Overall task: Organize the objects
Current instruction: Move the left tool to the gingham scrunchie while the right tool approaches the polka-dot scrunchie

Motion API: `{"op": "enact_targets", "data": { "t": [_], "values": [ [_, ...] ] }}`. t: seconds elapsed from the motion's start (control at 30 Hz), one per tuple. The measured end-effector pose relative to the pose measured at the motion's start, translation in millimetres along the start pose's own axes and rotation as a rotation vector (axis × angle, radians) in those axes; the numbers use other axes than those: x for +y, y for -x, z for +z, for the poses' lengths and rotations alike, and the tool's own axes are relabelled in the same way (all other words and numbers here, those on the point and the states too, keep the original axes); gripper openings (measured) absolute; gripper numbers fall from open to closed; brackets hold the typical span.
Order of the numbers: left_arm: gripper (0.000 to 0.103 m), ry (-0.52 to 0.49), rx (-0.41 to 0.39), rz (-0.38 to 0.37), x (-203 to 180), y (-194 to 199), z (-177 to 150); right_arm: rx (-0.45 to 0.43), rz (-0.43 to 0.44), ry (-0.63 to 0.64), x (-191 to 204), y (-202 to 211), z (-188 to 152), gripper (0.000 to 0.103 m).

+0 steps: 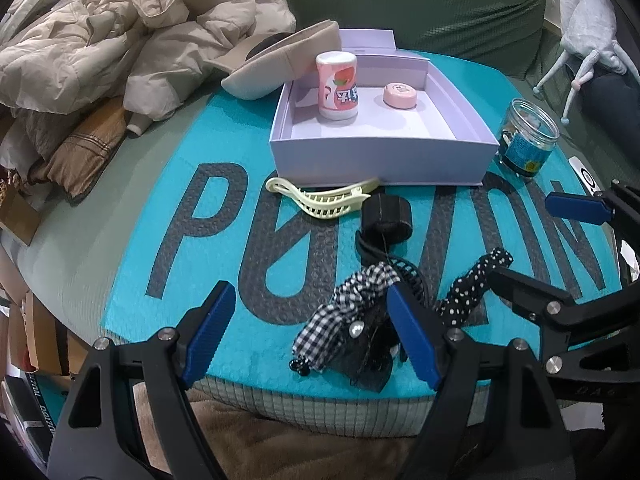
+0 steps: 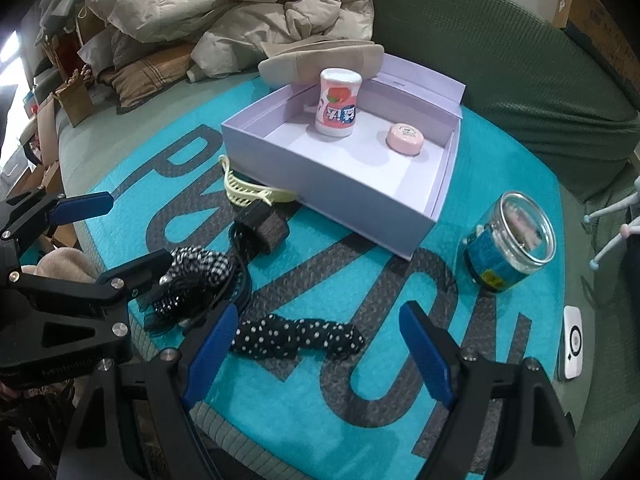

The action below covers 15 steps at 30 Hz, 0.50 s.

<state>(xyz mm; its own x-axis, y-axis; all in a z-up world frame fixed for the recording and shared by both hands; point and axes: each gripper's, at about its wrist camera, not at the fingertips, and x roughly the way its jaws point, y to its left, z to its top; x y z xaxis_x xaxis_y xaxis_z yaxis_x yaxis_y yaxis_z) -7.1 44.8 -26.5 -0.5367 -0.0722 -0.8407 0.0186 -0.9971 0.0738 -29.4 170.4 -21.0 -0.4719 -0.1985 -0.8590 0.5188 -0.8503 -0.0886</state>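
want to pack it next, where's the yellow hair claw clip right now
The yellow claw clip lies on the teal mat, against the front wall of the lilac box, just beyond the black hair tie.

Beige puffer jacket (image 1: 132, 28) heaped behind, green sofa (image 2: 520, 80) at back.

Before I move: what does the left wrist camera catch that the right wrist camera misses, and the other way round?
Only the left wrist view shows the black clip's comb teeth behind the gingham bow. Only the right wrist view shows the whole white device and a cardboard carton top right. Both show the lilac box, pink bottle, pink tin, jar, cream claw clip and polka-dot scrunchie.
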Motion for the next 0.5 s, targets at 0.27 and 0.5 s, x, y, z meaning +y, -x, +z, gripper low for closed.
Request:
{"op": "enact_targets", "data": {
  "t": [0.27, 0.5],
  "values": [
    [0.078, 0.001, 0.018, 0.007, 1, -5, -13, 0.028, 0.018, 0.017, 4, -7, -14, 0.084],
    [0.078, 0.024, 0.058, -0.010, 1, -12, -28, 0.070, 0.038, 0.006, 1, -17, -30, 0.084]
  ]
}}
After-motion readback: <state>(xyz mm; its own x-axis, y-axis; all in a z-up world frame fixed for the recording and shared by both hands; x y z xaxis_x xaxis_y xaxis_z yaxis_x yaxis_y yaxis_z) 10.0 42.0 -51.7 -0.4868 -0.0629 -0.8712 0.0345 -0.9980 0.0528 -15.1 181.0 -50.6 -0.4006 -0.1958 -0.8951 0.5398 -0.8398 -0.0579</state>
